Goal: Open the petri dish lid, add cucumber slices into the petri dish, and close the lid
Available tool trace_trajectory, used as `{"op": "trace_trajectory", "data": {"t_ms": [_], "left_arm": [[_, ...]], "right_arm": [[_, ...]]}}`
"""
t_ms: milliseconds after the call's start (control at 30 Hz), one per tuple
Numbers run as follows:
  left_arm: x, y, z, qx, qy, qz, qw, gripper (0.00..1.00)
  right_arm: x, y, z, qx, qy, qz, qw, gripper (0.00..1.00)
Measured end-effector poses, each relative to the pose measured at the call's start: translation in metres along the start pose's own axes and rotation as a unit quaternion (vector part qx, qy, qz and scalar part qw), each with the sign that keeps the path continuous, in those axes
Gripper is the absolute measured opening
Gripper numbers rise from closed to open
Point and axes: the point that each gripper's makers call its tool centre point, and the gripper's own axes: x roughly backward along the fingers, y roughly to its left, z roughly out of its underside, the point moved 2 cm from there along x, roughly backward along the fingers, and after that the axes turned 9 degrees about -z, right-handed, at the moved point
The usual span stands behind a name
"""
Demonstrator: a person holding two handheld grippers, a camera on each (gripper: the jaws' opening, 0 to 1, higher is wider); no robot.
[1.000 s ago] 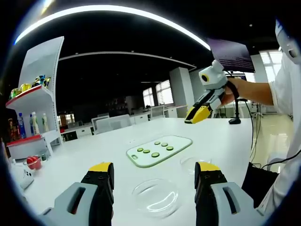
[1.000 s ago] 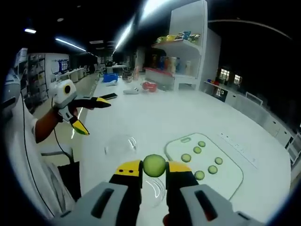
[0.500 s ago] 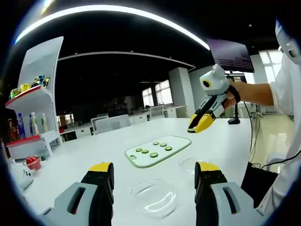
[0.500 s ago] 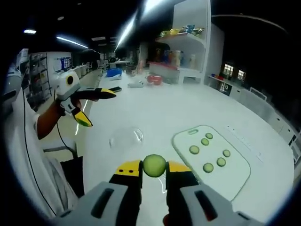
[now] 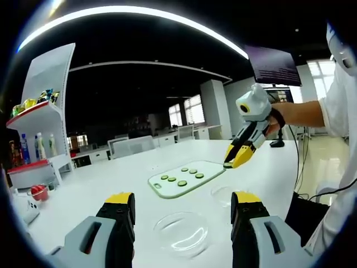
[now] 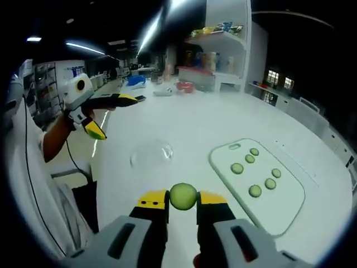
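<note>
In the right gripper view my right gripper (image 6: 183, 199) is shut on a round green cucumber slice (image 6: 183, 196), held above the white table. To its right lies a pale cutting board (image 6: 279, 206) with several more slices (image 6: 255, 191). A clear petri dish piece (image 6: 152, 156) rests on the table ahead. In the left gripper view my left gripper (image 5: 183, 205) stands open over one clear dish piece (image 5: 182, 231); a second clear piece (image 5: 226, 194) lies to its right. The right gripper (image 5: 228, 162) hangs near the end of the board (image 5: 167, 190). The left gripper (image 6: 118, 116) is open.
A white shelf unit (image 5: 39, 128) with bottles and packets stands at the table's far side, also the shelf (image 6: 223, 44). A red object (image 5: 39, 192) sits near it. The person's arm (image 5: 301, 111) and white sleeve hold the right gripper. Office desks fill the background.
The right gripper, still holding the slice, has come down toward the end of the cutting board. The left gripper and both dish pieces have stayed put.
</note>
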Motion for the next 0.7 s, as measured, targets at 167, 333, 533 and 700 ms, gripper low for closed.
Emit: {"op": "trace_trajectory", "data": {"t_ms": [167,333,533,700], "left_arm": [[0.0,-0.002,0.0,0.0,0.0,0.002,1.0,0.7],[0.0,-0.004,0.0,0.001,0.0,0.004,1.0,0.7],[0.0,-0.004,-0.001,0.001,-0.002,0.004,1.0,0.7],[0.0,-0.005,0.001,0.004,-0.001,0.004,1.0,0.7]], "right_arm": [[-0.004,0.002,0.007,-0.004,0.007,-0.001,1.0,0.19],[-0.007,0.003,0.012,-0.012,0.007,-0.002,0.9999,0.19],[-0.014,0.005,0.021,-0.017,0.016,-0.008,0.9997,0.19],[-0.019,0.001,0.03,-0.022,0.022,-0.01,0.9995,0.19]]}}
